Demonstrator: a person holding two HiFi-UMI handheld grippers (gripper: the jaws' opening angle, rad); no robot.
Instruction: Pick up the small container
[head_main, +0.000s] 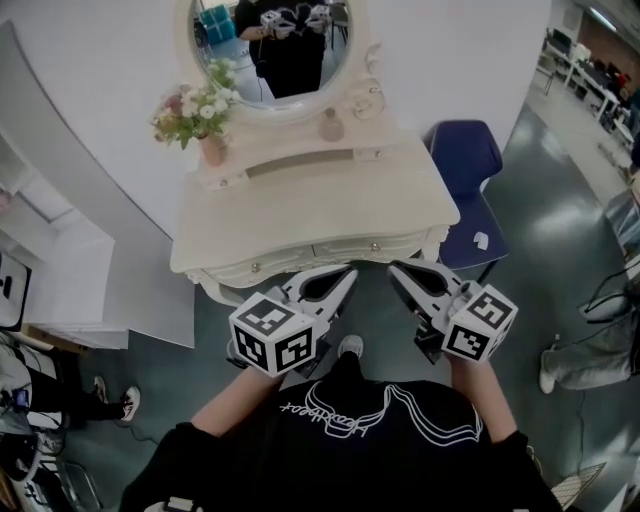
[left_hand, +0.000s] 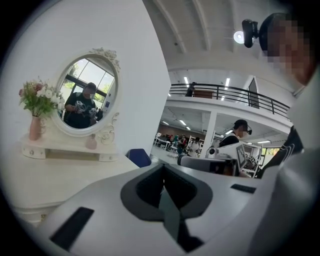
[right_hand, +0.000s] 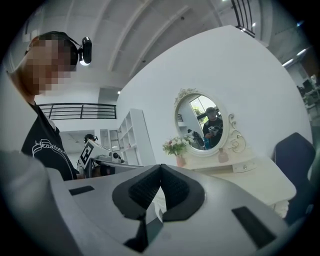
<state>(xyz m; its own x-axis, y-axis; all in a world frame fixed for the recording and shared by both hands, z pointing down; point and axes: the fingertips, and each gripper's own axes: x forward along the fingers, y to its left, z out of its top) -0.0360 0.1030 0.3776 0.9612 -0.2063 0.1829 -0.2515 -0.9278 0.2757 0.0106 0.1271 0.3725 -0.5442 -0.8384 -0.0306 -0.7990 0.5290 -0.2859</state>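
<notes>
Head view | left claw (head_main: 350, 272) together, empty | right claw (head_main: 394, 268) together, empty | shirt script (head_main: 335, 418) possibly "Heartbeat"

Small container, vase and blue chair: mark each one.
small container (head_main: 331, 127), head view, on its pink body.
vase (head_main: 212, 151), head view, on its pink body.
blue chair (head_main: 466, 160), head view, on its blue padding.
</notes>
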